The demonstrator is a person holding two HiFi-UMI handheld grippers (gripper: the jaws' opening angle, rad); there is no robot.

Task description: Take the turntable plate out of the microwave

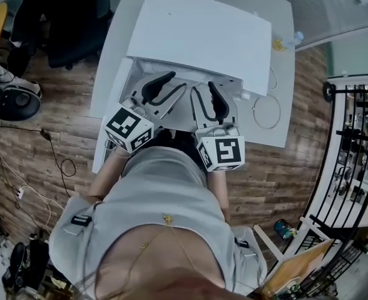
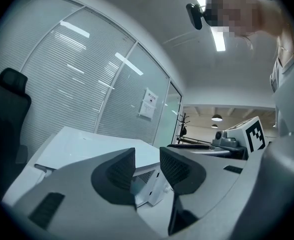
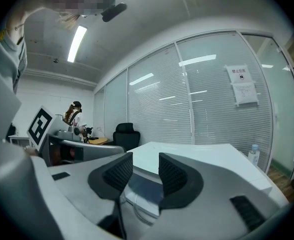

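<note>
A white microwave [image 1: 196, 33] stands on a white table [image 1: 283, 114], seen from above in the head view. The turntable plate shows in no view. My left gripper [image 1: 179, 80] and right gripper [image 1: 203, 85] are held side by side just before the microwave's front, both pointing at it. In the left gripper view the left gripper [image 2: 147, 166] is open with nothing between its pads, and the microwave's side vent [image 2: 146, 176] shows through the gap. In the right gripper view the right gripper [image 3: 145, 171] is also open and empty, with the dark door glass [image 3: 144, 190] behind it.
A white cable [image 1: 265, 111] loops on the table right of the microwave. A water bottle [image 1: 295, 39] stands at the table's far right corner. A black office chair [image 1: 71, 17] is at the far left, a black metal rack [image 1: 359, 149] at the right. A person [image 3: 73, 115] stands far off.
</note>
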